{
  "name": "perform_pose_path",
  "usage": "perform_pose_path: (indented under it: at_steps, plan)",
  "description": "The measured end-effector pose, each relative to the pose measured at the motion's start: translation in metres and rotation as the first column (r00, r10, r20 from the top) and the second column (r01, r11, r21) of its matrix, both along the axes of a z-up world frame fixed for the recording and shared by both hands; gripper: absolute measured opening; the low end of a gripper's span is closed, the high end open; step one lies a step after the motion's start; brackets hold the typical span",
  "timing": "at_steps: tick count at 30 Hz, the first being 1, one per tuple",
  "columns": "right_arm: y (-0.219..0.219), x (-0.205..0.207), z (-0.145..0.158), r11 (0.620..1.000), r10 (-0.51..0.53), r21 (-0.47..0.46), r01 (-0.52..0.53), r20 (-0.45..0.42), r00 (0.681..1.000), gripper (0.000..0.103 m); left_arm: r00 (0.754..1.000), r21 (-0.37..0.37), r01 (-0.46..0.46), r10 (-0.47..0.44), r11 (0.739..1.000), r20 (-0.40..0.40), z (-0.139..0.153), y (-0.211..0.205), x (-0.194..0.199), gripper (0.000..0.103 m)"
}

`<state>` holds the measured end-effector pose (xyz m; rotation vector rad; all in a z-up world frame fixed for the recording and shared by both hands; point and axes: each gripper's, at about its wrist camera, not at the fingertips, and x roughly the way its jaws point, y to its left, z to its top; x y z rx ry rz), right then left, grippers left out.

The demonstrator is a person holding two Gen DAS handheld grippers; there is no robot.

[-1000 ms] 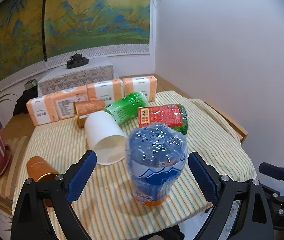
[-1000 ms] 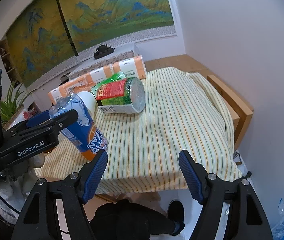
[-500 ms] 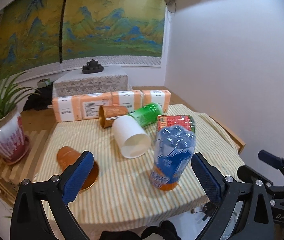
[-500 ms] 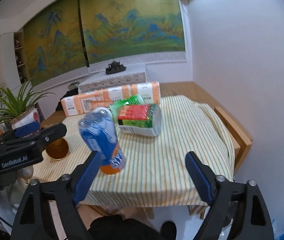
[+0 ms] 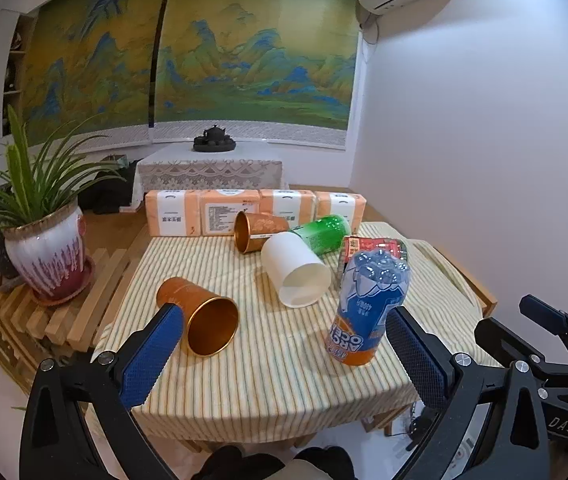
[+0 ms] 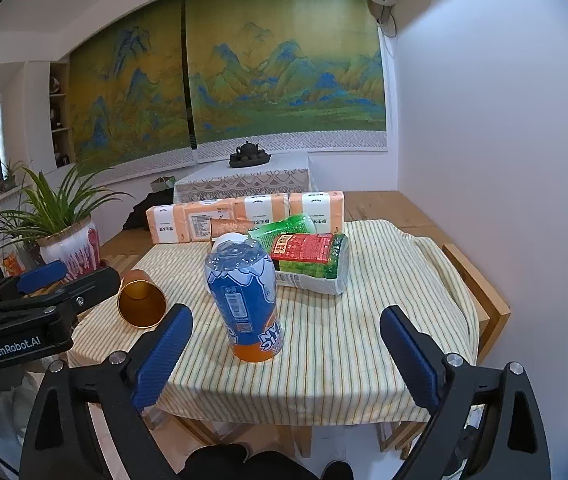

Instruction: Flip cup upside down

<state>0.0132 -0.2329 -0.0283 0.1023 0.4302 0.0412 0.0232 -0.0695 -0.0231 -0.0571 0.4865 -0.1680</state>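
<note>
Both tools, left tool [image 5: 280,354] and right tool [image 6: 286,354], have withdrawn released from the counter [image 5: 284,380]; orange cup [image 5: 200,322] unflipped ahead.

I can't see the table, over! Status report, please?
Left gripper and right gripper open, empty. Blue-labelled plastic bottle stands inverted. Copper metal cup and white paper cup lie sideways, nothing blocking.

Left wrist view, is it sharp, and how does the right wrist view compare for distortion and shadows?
Left wrist view: sharp, fisheye-curved edges, dark corners, soft shadow under the upside-down bottle. Right wrist view: same curvature, striped tablecloth evenly lit, no glare.
</note>
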Motion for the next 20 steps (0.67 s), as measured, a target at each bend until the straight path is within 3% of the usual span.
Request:
perform_pose_path:
  at_steps: [20]
  plan:
    - [0.0, 0.009, -0.007, 1.0, -0.003, 0.005, 0.003, -0.025, 1.0, 0.094, 0.999, 0.009, -0.026, 0.026, 1.0, -0.023, -0.009, 0.004, 0.011, 0.102]
